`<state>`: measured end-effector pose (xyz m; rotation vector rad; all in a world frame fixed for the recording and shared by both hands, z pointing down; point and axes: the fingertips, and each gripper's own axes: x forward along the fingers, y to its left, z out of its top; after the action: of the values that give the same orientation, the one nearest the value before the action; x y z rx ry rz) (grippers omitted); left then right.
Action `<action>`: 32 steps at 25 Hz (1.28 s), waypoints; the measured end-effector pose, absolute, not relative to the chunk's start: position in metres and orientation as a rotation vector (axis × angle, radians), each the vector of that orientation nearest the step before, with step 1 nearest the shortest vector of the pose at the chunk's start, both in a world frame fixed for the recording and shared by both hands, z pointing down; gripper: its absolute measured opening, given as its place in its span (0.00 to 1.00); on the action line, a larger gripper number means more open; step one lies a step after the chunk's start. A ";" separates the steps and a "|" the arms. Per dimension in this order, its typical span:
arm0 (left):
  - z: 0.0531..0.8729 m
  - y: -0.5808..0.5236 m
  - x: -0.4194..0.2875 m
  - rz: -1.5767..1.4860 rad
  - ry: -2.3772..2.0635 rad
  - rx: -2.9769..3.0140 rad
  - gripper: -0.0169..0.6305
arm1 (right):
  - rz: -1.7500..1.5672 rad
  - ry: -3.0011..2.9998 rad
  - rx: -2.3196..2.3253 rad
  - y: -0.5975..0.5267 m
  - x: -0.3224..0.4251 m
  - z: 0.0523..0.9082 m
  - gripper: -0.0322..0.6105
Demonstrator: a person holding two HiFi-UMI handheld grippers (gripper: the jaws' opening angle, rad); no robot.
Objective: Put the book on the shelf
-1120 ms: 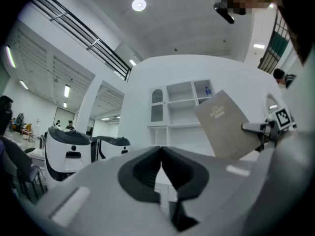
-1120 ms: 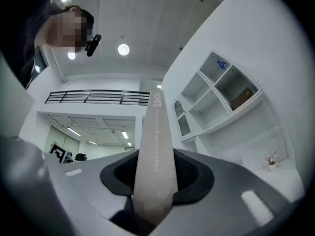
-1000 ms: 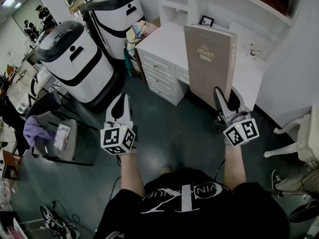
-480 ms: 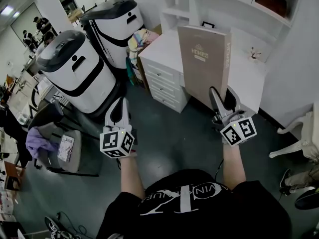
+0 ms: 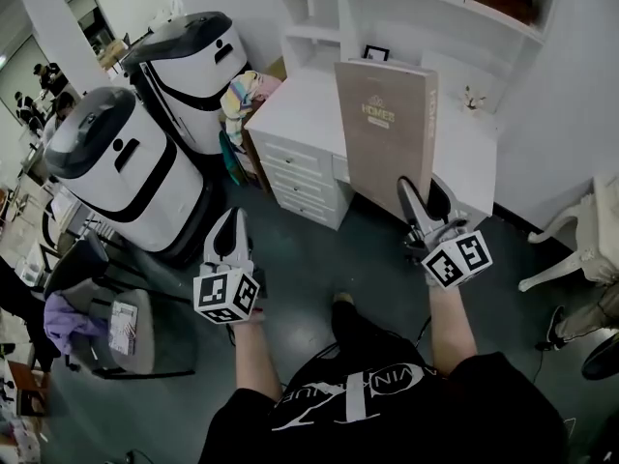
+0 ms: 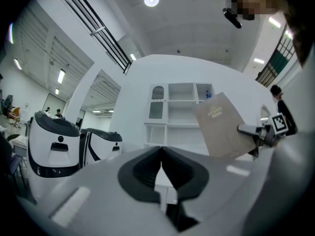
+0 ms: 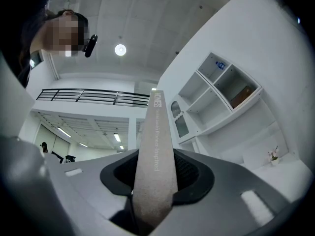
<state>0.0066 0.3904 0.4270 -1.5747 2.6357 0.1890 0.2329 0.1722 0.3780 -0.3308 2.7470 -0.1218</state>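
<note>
A large tan hardcover book (image 5: 385, 129) stands upright in the air, and my right gripper (image 5: 427, 199) is shut on its lower edge. In the right gripper view the book's spine (image 7: 154, 171) runs straight up between the two jaws. Behind the book are the white shelf unit (image 5: 406, 13) with open compartments and the white desk (image 5: 309, 100) below it. My left gripper (image 5: 230, 232) is shut with nothing in it, held low over the dark floor left of the book. The left gripper view shows the book (image 6: 220, 126) at the right, in front of the white shelf unit (image 6: 179, 109).
Two big white and black robot bodies (image 5: 121, 172) stand to the left of the desk. A small picture frame (image 5: 375, 53) and a small plant (image 5: 473, 97) sit on the desk. A chair with cloth (image 5: 97, 329) is at lower left, a white chair (image 5: 580, 249) at right.
The view has shifted closer to the desk and shelves. The right gripper has carried the book slightly left and up; the left gripper has kept its place beside it.
</note>
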 end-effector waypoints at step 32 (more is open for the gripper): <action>0.376 0.027 -0.184 0.223 2.287 -2.019 0.03 | -0.031 2.590 -0.637 -0.094 0.072 0.332 0.32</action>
<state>-0.1842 0.0274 0.3764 -2.0185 2.2868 0.2228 0.0722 -0.0937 0.3317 -0.6374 2.5897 -0.0312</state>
